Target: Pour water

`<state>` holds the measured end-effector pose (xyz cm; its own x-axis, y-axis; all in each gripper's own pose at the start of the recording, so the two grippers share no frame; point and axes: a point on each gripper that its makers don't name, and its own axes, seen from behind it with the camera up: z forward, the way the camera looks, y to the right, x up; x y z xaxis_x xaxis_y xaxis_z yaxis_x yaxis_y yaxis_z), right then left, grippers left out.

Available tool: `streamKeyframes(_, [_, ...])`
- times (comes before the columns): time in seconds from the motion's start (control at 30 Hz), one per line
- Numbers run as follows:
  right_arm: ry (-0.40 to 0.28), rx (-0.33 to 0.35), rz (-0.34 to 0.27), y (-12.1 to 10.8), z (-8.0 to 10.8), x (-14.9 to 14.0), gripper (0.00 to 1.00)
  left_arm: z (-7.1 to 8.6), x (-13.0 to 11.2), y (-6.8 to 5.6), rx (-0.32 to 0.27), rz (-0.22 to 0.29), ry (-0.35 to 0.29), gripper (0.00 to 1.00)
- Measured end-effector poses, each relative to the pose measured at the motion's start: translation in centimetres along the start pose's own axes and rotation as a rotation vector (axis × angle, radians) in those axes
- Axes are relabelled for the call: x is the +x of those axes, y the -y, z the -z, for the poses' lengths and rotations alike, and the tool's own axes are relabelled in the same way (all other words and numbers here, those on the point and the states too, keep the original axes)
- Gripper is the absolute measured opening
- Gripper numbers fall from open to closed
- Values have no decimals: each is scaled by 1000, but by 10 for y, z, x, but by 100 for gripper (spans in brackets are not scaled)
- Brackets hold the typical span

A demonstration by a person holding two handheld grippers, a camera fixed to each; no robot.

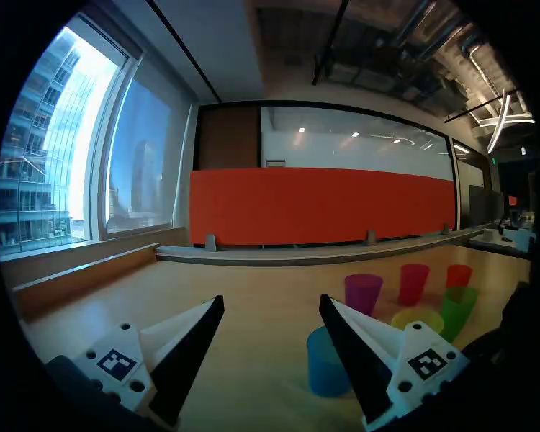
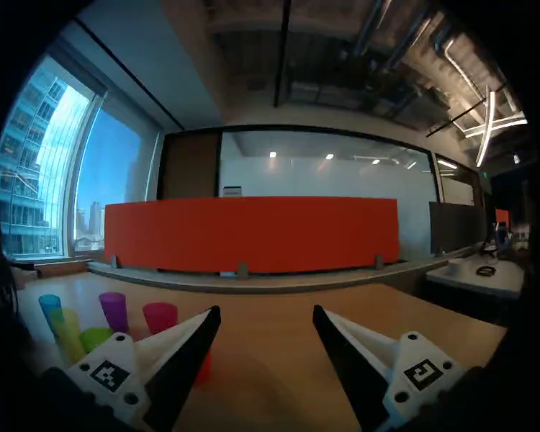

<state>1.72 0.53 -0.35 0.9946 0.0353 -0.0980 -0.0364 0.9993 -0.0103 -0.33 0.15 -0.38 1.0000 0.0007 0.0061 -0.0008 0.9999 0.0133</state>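
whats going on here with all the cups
A person holds the left gripper and the right gripper low over a wooden table. Both are open and hold nothing. Six plastic cups stand grouped on the table: the blue cup is nearest the left gripper, with the purple cup, pink cup, red cup, green cup and yellow cup beyond. No pouring has begun.
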Motion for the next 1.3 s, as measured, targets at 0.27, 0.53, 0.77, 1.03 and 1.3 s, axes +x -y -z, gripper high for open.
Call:
streamKeyframes(0.27, [18, -4, -4, -5, -1, -11, 99, 0, 0, 0, 0, 0, 0, 99])
streamKeyframes(0.53, [33, -11, 3, -7, -3, -19, 99, 0, 0, 0, 0, 0, 0, 99])
streamKeyframes(0.77, [55, -10, 17, -5, -2, -25, 99, 0, 0, 0, 0, 0, 0, 99])
streamKeyframes(1.03, [67, -8, 18, -2, -3, -27, 99, 0, 0, 0, 0, 0, 0, 99])
streamKeyframes(1.3, [68, -12, 18, -3, -3, -28, 99, 0, 0, 0, 0, 0, 0, 99])
